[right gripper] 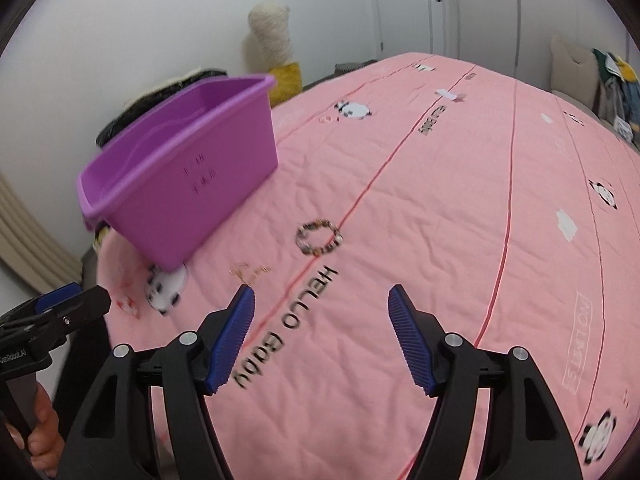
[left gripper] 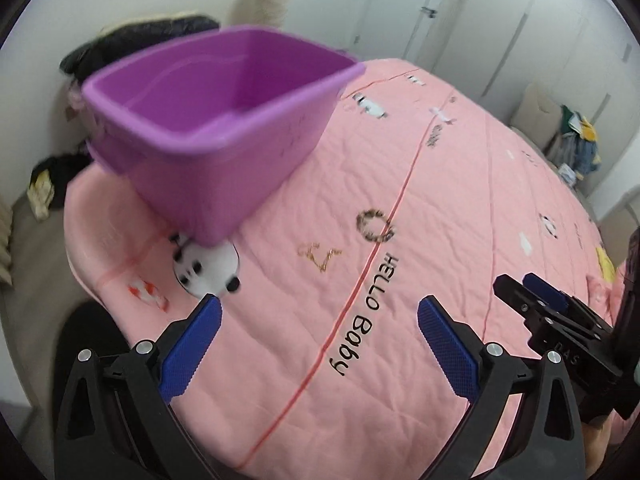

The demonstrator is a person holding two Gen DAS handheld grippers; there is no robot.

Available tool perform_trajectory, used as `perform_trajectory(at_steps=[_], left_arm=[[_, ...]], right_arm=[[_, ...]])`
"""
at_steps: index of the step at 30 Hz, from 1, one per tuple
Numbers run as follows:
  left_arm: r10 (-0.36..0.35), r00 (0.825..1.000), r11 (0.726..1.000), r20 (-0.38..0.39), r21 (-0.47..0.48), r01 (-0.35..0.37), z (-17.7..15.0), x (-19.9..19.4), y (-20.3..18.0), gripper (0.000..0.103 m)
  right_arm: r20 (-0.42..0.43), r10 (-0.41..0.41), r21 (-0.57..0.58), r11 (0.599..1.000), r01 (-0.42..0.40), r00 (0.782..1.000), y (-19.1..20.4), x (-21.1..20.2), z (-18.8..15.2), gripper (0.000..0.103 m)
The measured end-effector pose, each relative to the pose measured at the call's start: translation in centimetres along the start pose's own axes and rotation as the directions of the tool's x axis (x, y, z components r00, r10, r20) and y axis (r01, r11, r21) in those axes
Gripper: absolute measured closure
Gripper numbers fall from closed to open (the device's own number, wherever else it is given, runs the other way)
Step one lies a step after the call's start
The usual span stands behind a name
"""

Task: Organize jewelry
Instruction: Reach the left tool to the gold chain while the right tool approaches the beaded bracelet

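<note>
Our 2 tongs — left [left gripper: 320, 312] and right [right gripper: 322, 300] — gape released above the bed [right gripper: 440, 200]; bracelet [right gripper: 319, 237] lies beside the bin [right gripper: 192, 176].

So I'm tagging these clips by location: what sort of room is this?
Most likely a bedroom. The work surface is a bed covered by a pink quilt printed with pandas and "HELLO Baby", tall white closet-style doors stand behind it, and clothes are piled in the far corner.

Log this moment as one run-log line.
left gripper: open, empty | right gripper: open, empty | bracelet, gold chain: on quilt | bin: no jewelry visible inside
</note>
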State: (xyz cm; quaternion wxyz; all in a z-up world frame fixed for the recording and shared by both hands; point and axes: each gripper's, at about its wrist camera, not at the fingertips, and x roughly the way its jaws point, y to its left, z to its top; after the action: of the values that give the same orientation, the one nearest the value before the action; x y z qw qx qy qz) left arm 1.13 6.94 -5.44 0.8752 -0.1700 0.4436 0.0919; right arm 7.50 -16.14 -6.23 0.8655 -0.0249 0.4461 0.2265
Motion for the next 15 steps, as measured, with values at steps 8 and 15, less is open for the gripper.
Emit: perform_trajectory(at_steps=[8,15], left_arm=[[0.117,0.993,0.989,-0.009,-0.088,-0.118,-1.5,7.8,-0.8,0.006],[0.209,0.978,0.974,0.008,-0.097,-0.207,-0.5,12.2,-0.9,0.006]], right_arm=[[-0.055,0.067,-0.03,0.997,-0.069,0.996,-2.8,6.8,1.0,0.035],[-0.115,0.118,-0.096,0.987,-0.129,0.986,-3.8,14.2,2.6,0.035]])
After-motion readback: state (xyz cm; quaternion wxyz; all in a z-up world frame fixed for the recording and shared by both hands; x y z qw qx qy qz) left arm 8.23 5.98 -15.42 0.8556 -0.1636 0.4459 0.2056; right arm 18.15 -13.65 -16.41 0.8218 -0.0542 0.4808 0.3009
